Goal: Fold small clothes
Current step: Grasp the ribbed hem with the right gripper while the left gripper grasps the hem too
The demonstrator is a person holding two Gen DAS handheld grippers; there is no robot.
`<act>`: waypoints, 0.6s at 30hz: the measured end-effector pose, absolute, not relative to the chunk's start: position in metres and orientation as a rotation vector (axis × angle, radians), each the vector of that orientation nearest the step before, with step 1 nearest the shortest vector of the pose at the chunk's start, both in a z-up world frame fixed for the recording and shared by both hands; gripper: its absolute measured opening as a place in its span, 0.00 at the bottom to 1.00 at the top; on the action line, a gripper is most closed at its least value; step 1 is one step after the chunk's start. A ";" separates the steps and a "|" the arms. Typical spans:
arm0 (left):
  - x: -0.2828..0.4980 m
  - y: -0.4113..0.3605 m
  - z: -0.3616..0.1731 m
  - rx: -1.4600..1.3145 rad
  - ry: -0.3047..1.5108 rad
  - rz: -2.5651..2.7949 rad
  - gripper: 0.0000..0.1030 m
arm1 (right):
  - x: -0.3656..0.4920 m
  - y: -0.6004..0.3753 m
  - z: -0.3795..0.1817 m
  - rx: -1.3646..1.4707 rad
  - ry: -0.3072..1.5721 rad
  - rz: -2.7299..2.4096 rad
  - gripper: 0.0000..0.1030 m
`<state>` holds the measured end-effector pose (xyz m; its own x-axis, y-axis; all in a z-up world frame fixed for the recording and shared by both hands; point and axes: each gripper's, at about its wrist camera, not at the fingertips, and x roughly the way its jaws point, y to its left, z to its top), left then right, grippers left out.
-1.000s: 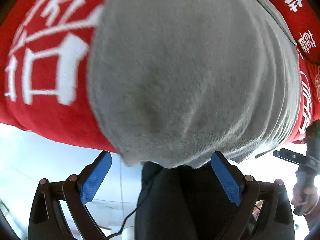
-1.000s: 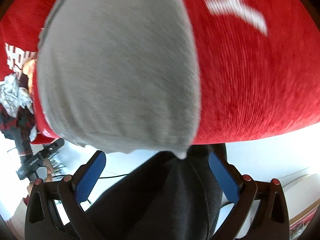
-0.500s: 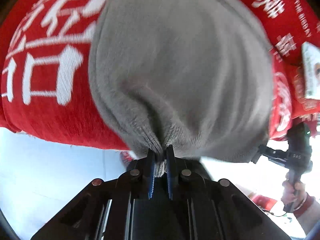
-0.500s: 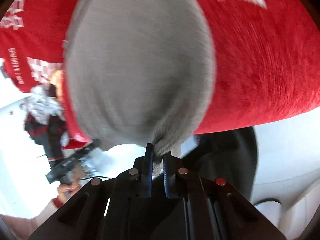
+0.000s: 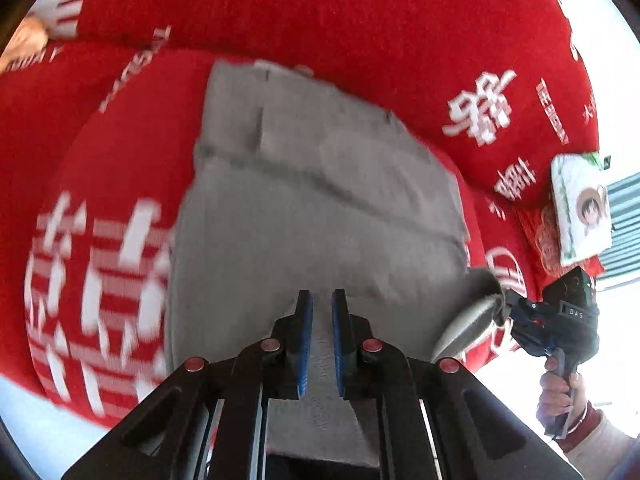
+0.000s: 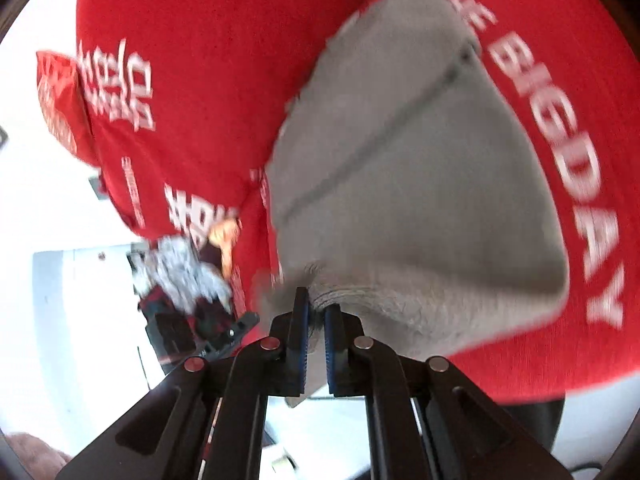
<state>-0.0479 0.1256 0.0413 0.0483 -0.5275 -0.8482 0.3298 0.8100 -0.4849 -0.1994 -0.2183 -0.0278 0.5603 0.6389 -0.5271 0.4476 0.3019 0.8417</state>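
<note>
A grey knitted garment (image 5: 312,208) lies stretched over a red cloth (image 5: 360,20) printed with white characters. My left gripper (image 5: 319,300) is shut on the garment's near edge, and grey fabric runs down between its blue pads. In the right wrist view the same grey garment (image 6: 420,168) fans out ahead, and my right gripper (image 6: 316,300) is shut on a bunched corner of it. The right gripper (image 5: 516,312) also shows at the right of the left wrist view, pinching that corner, with a person's hand (image 5: 560,396) on its handle.
A small white printed packet (image 5: 580,208) lies on the red cloth at the right. In the right wrist view a crumpled grey-white and dark item (image 6: 180,280) sits at the cloth's left edge beside a white surface (image 6: 60,200). White lettering (image 6: 560,152) runs along the red cloth.
Both grippers went from wide open to shut on the grey garment's near edge, then lifted and pulled back, so the garment now stretches out and more of the red cloth shows.
</note>
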 end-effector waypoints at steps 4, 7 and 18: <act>-0.005 0.113 0.036 -0.092 1.344 -0.601 0.11 | -0.160 -0.248 -0.031 1.302 1.060 0.134 0.07; 0.000 0.102 0.030 0.033 1.335 -0.552 0.11 | -0.131 -0.256 -0.043 1.209 1.169 0.089 0.07; -0.039 0.098 -0.011 0.378 1.474 -0.607 0.72 | -0.120 -0.263 -0.074 1.043 1.385 -0.009 0.11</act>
